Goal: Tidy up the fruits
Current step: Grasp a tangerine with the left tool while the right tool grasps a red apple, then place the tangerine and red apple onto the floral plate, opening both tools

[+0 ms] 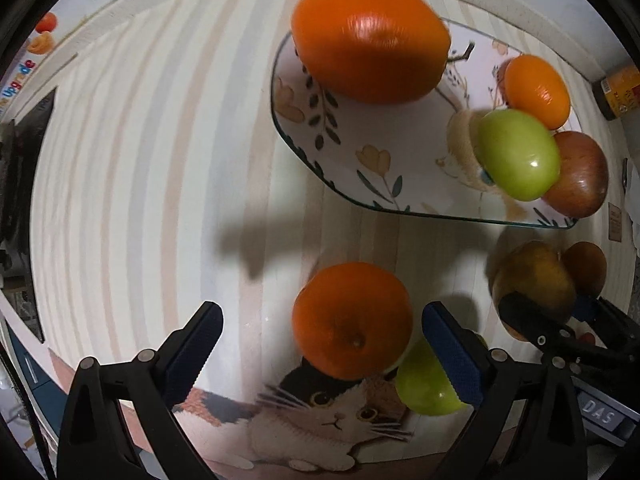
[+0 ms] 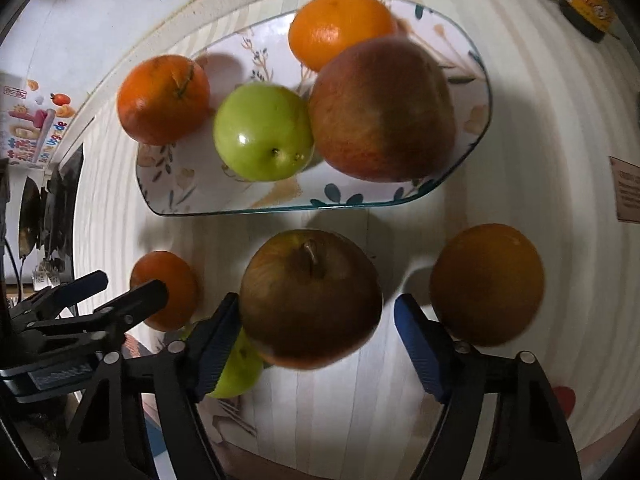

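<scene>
A floral plate [image 2: 476, 80] holds two oranges [image 2: 164, 98] [image 2: 340, 28], a green apple [image 2: 262, 132] and a red apple [image 2: 382, 108]; the plate also shows in the left wrist view [image 1: 340, 176]. On the mat, an orange [image 1: 352, 320] lies between the open fingers of my left gripper [image 1: 322, 328], with a green apple [image 1: 428, 388] behind the right finger. A brownish apple [image 2: 310, 298] lies between the open fingers of my right gripper [image 2: 318, 316]; the left finger touches or nearly touches it. Another orange [image 2: 486, 284] lies to the right.
The striped mat with a cat picture [image 1: 332, 408] covers the table. A dark jar with a yellow label [image 1: 618, 92] stands at the back right by the wall. The other gripper [image 2: 100, 296] shows at the left of the right wrist view.
</scene>
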The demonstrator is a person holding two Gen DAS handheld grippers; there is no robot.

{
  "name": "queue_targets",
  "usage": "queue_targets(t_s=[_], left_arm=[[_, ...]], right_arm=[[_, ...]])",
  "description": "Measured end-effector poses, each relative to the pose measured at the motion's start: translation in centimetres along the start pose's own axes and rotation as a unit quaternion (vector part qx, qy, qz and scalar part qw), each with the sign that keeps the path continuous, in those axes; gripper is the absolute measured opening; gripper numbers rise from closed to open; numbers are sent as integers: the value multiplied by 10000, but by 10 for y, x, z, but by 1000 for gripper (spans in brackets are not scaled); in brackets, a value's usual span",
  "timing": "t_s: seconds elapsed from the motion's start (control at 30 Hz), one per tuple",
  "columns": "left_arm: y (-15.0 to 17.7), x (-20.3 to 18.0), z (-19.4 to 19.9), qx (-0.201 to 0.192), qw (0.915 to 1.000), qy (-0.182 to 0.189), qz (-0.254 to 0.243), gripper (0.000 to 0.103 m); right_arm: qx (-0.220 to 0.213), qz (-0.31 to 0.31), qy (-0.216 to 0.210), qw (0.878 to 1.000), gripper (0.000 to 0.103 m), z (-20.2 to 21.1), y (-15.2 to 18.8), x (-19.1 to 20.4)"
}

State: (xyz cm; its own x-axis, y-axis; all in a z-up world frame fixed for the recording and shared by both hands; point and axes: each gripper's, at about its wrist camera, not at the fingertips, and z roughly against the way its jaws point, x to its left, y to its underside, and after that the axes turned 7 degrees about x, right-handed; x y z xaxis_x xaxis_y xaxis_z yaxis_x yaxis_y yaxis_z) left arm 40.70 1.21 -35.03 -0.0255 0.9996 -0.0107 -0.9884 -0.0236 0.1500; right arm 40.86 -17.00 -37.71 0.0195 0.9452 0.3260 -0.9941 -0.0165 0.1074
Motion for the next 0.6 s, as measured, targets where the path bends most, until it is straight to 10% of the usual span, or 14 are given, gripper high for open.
queue_targets(t_s=[0.2, 0.6], left_arm=[[3, -6, -12, 168, 9988, 462, -86, 61], [22, -14, 23, -200, 9981, 588, -40, 60]], right_arm=[[-11, 256, 84, 9996, 68, -5, -11, 11], [-54, 181, 279, 9994, 67, -7, 2, 30]])
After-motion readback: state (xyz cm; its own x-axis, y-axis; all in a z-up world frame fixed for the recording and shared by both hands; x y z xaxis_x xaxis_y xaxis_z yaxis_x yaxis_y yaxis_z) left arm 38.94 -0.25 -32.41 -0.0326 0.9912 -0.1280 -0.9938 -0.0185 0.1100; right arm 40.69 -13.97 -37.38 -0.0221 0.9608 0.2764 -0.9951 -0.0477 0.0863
